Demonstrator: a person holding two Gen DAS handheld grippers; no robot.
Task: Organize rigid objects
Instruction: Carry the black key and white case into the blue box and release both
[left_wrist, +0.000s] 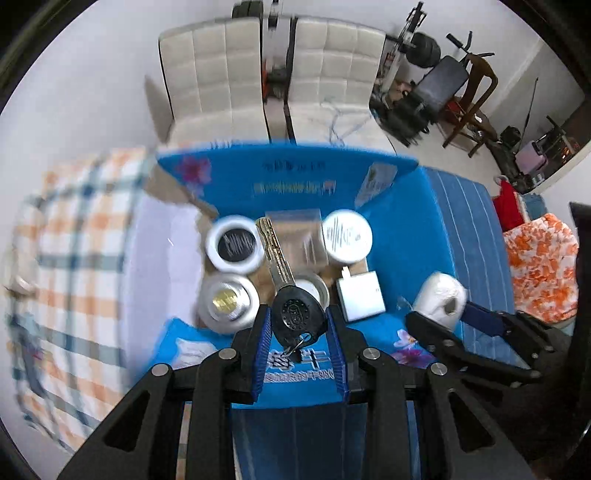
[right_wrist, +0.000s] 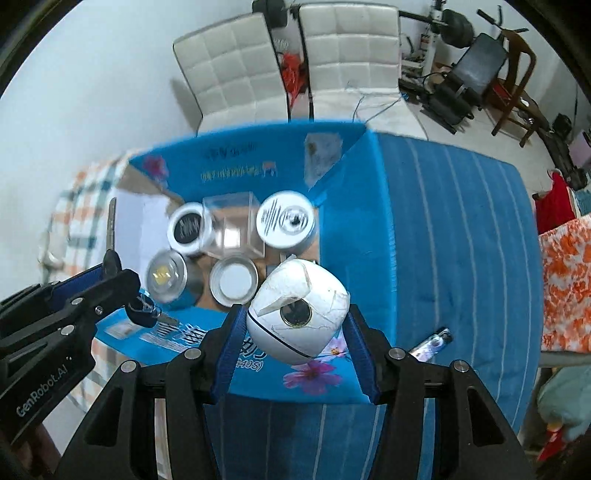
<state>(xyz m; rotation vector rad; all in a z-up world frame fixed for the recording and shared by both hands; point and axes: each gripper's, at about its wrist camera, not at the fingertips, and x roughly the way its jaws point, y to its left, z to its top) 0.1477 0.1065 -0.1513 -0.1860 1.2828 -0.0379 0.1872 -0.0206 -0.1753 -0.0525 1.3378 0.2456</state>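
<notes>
Hovering above an open blue cardboard box (left_wrist: 303, 177), the left gripper (left_wrist: 298, 321) pinched the black plastic head of a key (left_wrist: 295, 314) between its blue ribbed pads, the brass blade pointing forward over the box's contents. The right gripper (right_wrist: 297, 325) hung just beside it over the box's right side, clamped on a white rounded device (right_wrist: 299, 314), smooth and egg-like, with a dark round lens ringed in metal and cracked, peeling film on its shell.

Inside the box sat four round metal tins: one with a black patterned lid (right_wrist: 188, 227), one with a white patterned lid (right_wrist: 286, 221), one showing a gold centre (right_wrist: 166, 275), and an open one with a pale inside (right_wrist: 233, 280). A clear plastic cube (right_wrist: 234, 229) stood between the two far tins. A flat white square adapter (left_wrist: 360, 295) lay by the right wall. A small lighter-shaped item (right_wrist: 432, 343) rested on the blue striped cloth (right_wrist: 461, 240) outside the box.
</notes>
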